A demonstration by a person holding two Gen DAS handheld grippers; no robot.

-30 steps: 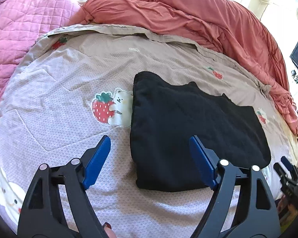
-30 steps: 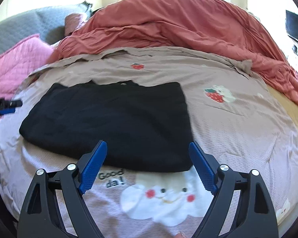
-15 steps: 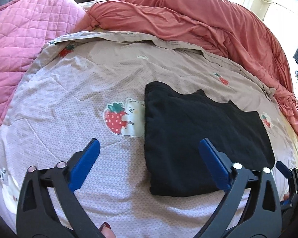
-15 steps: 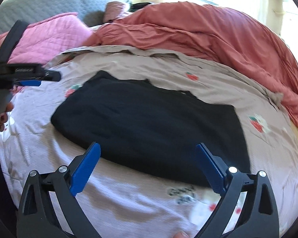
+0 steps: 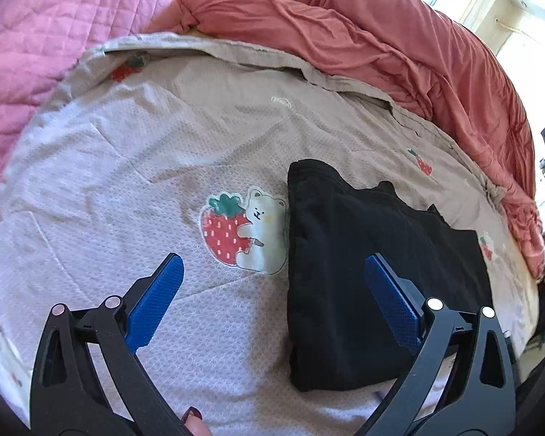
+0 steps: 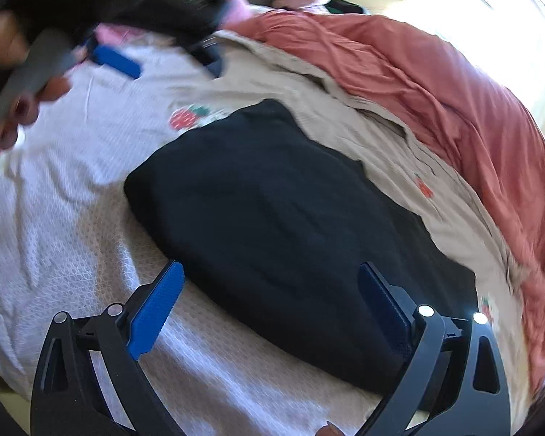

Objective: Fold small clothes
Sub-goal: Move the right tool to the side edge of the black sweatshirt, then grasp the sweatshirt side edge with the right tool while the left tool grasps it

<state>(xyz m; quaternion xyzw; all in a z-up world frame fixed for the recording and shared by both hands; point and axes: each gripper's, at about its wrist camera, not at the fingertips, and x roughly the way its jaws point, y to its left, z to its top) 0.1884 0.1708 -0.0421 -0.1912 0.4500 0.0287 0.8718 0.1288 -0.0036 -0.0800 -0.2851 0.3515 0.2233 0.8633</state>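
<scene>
Left claw (image 5: pixel 272 283) spread wide, strawberry bear print (image 5: pixel 245 230) sharp beside black garment (image 5: pixel 374 272), blurred elsewhere

Left gripper (image 6: pixel 116 60) and hand (image 6: pixel 21 109) smeared by motion blur, top-left corner.

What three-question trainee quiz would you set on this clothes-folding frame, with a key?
1. True or false: the folded black fabric garment lies flat on the pale quilted bedspread printed with strawberries and bears, held by neither gripper.
2. Which print sits right beside the garment's edge in the left wrist view? A) a strawberry with a white bear B) a yellow star C) a blue car
3. Fill in: the left gripper and the right gripper both have their blue pads standing ____.

Key: 1 true; 2 A; 3 open, nothing between them pressed. Both sets of jaws have just been opening, with only bedspread and garment below them.
</scene>
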